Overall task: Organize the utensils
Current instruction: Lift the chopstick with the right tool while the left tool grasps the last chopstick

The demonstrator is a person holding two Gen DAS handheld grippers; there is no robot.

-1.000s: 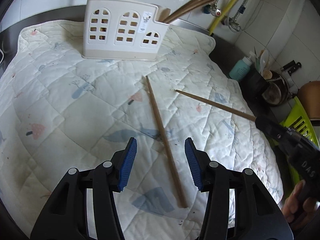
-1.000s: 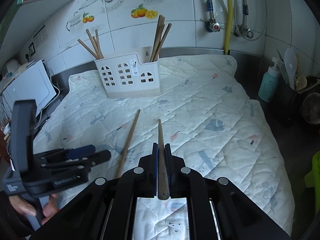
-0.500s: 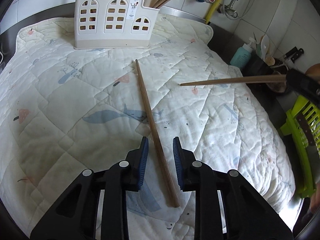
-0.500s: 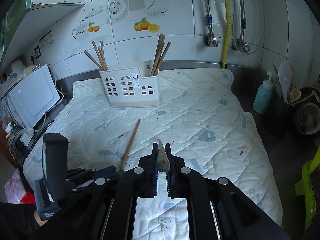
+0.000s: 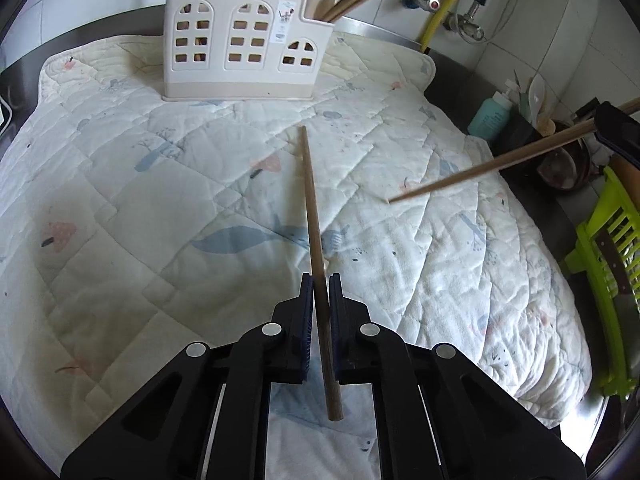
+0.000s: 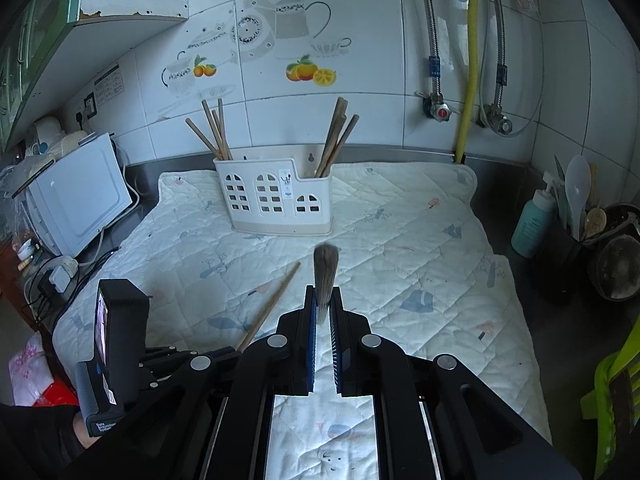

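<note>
A wooden chopstick [image 5: 314, 216] lies lengthwise on the quilted mat [image 5: 120, 200]. My left gripper [image 5: 320, 284] is closing on its near part, and the blue pads press it from both sides. My right gripper [image 6: 323, 296] is shut on a second chopstick [image 6: 326, 268], which is raised off the mat and points at the camera. In the left wrist view that second chopstick [image 5: 492, 166] slants in from the right. The white utensil holder [image 6: 276, 200] stands at the mat's far edge with several chopsticks in its two end compartments. In the right wrist view, my left gripper [image 6: 120, 340] is low at the left.
A teal bottle [image 6: 532, 224] and a dark pot of spoons [image 6: 576, 216] stand right of the mat. A green dish rack [image 5: 608, 280] is at the near right. A white microwave [image 6: 76, 196] and cables sit to the left. Pipes run down the tiled wall.
My left gripper's jaws went from wide apart to pinching the lying chopstick. The right gripper rose with its chopstick, whose tip lifted off the mat.
</note>
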